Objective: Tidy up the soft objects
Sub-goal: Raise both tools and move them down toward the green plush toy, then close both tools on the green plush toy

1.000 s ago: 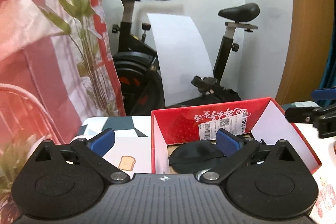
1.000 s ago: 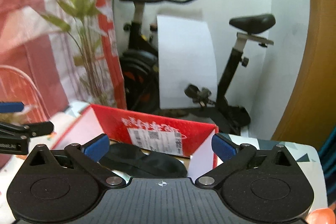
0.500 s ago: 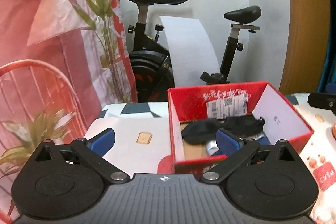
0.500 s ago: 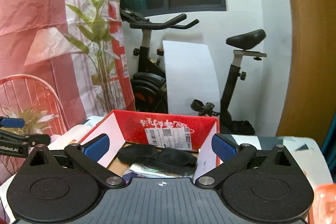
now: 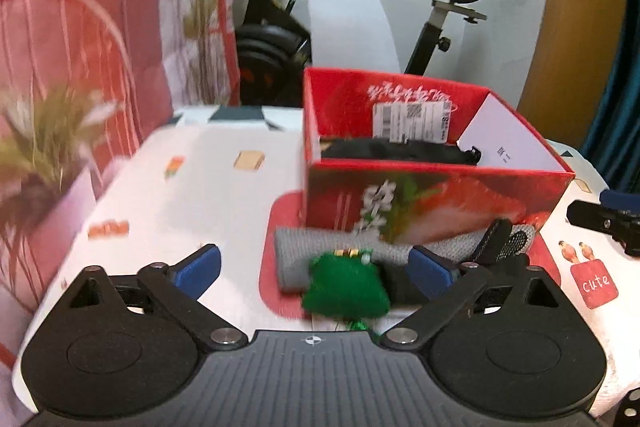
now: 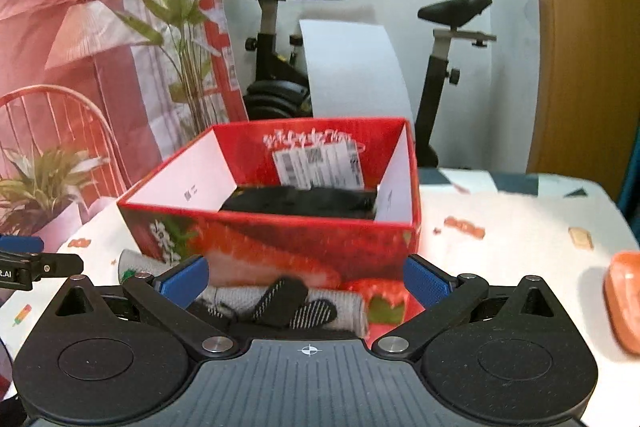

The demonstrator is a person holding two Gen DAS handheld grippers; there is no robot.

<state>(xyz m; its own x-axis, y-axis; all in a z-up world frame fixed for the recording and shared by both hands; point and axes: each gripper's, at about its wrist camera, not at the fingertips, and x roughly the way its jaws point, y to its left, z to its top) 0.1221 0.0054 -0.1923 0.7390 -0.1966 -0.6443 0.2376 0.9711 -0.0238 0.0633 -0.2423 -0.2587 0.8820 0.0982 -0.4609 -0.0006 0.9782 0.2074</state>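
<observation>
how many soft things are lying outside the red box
3: a grey knit roll, a green plush before it, a black-and-grey item on it. More may be hidden.

"cute" on red tablecloth tag (image 5: 595, 282)

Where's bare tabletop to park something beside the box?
Left of the red box, the tablecloth is bare up to the potted plant. In front of the box it is crowded: grey roll, green plush, dark gloves.
</observation>
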